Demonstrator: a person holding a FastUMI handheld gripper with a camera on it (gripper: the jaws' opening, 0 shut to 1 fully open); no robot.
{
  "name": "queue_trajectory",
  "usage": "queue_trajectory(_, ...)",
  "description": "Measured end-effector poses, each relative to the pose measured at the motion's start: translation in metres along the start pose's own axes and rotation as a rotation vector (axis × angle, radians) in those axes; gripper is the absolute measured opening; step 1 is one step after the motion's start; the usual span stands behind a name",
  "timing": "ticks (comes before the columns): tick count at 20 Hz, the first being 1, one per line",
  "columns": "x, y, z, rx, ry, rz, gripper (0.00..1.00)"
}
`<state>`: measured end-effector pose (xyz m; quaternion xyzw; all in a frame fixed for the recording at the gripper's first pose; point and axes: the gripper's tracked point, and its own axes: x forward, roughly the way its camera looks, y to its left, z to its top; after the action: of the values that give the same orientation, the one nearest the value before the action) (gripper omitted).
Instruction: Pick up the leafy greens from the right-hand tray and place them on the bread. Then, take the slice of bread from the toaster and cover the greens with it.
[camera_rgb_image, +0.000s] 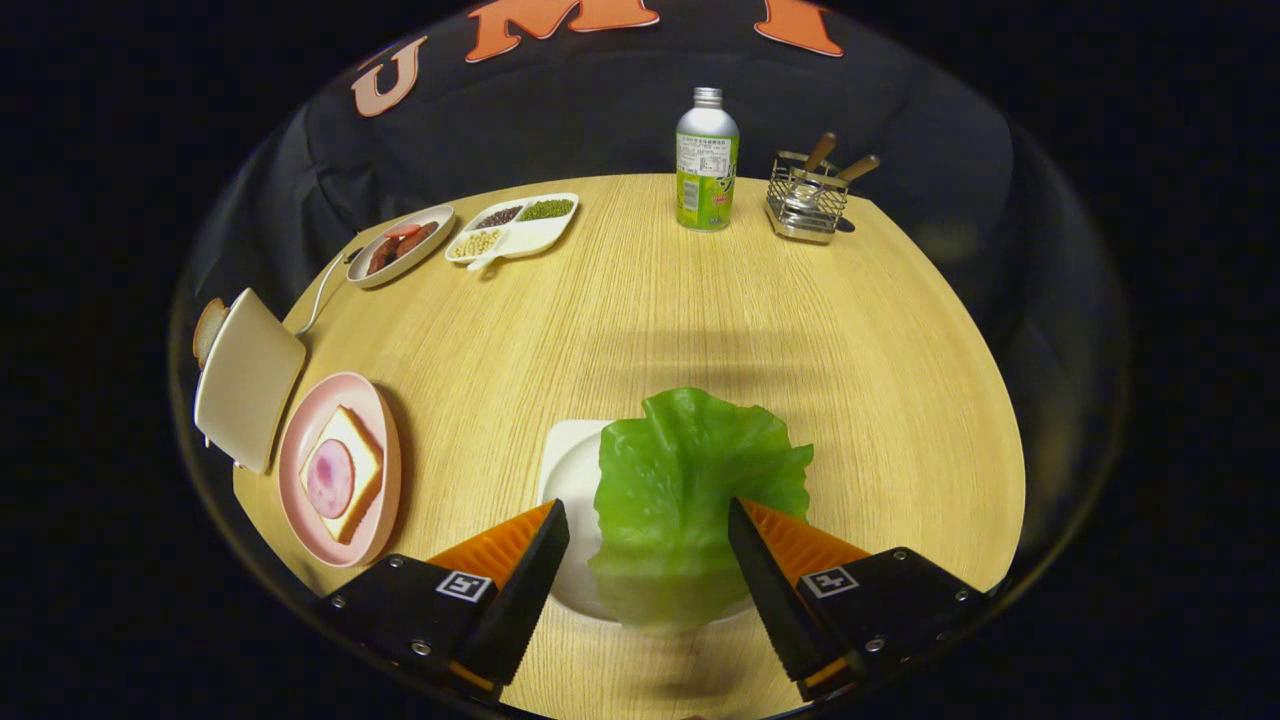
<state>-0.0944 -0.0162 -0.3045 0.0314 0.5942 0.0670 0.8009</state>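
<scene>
Pale wood-grain table (680, 330) fills the scene, with black cloth behind it.

At its left edge stands a cream toaster (247, 378), a slice of bread (208, 328) showing behind its far end. A white cord (322, 292) runs from it toward the back. Just beside the toaster, on the near side, lies a pink plate (372, 420) with a square of toast (346, 472) on it, and a round pink slice of ham (329, 478) rests on the toast.

Farther back sits an oval dish (400, 246) with reddish-brown pieces, and next to it a white divided dish (514, 228) holding dark, green and pale beans in separate sections.

Near the fingers, in the middle, lies a white tray (570, 470). On it rests the green lettuce leaf (690, 480), its ruffled edge spreading past the tray's far rim over the table. The gripper (648, 545) is spread wide, one orange-and-black finger (525, 560) on each side of the leaf. The left finger stands clear of it over the tray; the right one sits at the leaf's edge, though I cannot tell whether it touches. Nothing is grasped. The leaf's near end looks blurred.

At the back, right of centre, stands a silver-and-green bottle (707, 160). Right of it is a wire holder (808, 197) with two wooden handles sticking out, well apart from the tray.
</scene>
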Motion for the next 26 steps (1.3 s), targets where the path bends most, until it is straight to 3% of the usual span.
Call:
queue_trajectory(4,0.014,-0.007,-0.002,-0.016,0.024,-0.027,0.89)
queue_trajectory(8,0.013,-0.009,-0.001,-0.026,0.028,-0.042,0.75)
queue_trajectory(12,0.014,-0.015,0.002,-0.021,0.018,-0.048,0.47)
queue_trajectory(15,0.015,-0.021,0.008,0.006,-0.016,-0.045,0.15)
queue_trajectory(17,0.013,-0.02,0.01,0.026,-0.023,-0.037,0.05)
queue_trajectory(26,-0.029,0.025,0.048,0.011,-0.152,0.073,0.04)
